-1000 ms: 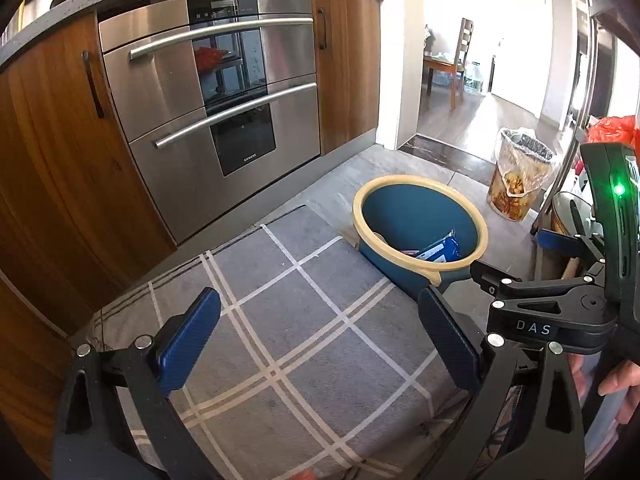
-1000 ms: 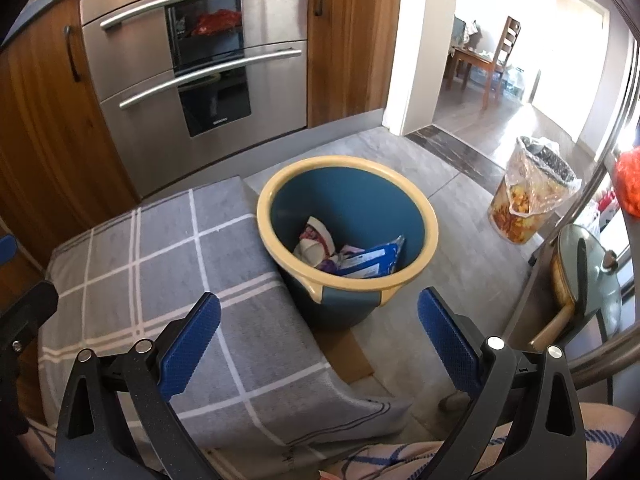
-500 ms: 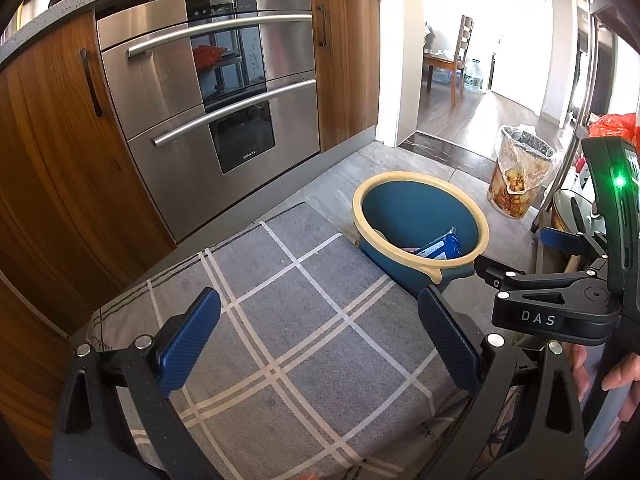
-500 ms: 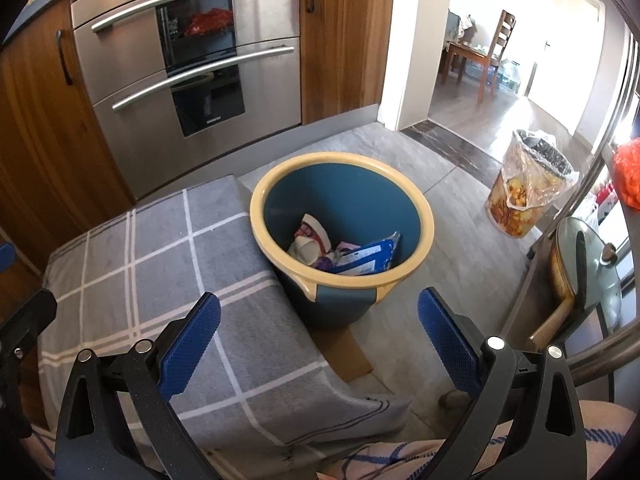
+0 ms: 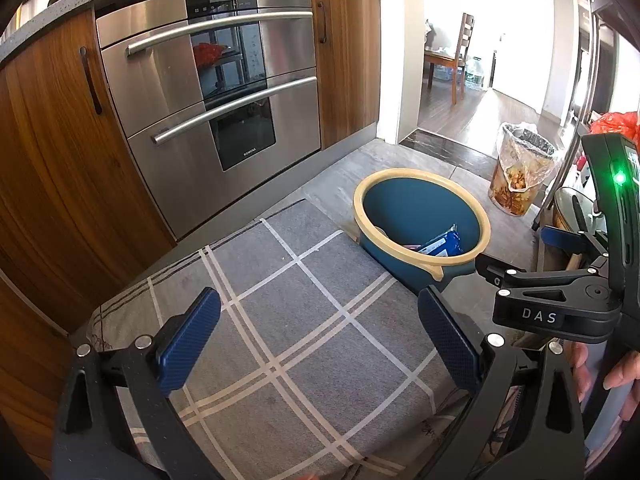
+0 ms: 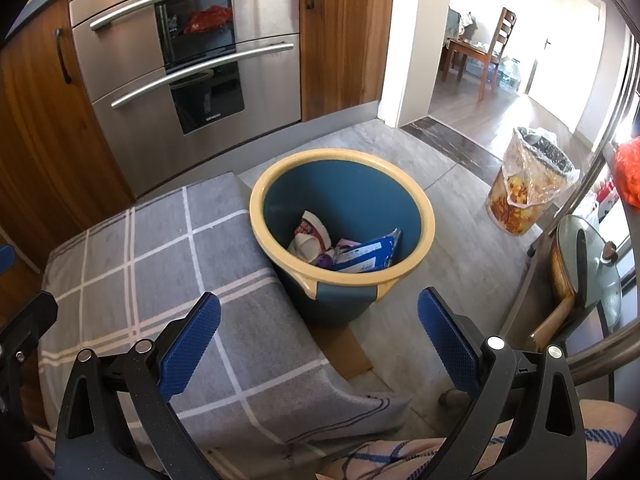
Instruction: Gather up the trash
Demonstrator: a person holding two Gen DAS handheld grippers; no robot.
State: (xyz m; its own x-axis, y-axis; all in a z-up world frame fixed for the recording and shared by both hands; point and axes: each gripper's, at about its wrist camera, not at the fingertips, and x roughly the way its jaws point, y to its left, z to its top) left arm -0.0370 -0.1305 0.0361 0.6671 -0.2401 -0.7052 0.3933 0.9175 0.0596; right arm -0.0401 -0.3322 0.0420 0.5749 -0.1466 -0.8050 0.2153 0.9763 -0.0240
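Both my left tool (image 5: 318,344) and right tool (image 6: 318,344) are hanging spread, empty; crumpled wrappers (image 6: 344,246) are lying in the yellow-rimmed blue plastic bin (image 6: 427,216) at 12 o'clock; grey checked cloth-covered desk (image 6: 160,248) is showing no trash, so collecting is looking nearly finished.

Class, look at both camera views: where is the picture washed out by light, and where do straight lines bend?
Left wrist view: the doorway behind the chair is washed out white, and the oven handles bow with fisheye bending. Right wrist view: the same doorway glares, sunlight brightens the floor by the lined bin, and the oven curves; the bucket stays sharp.
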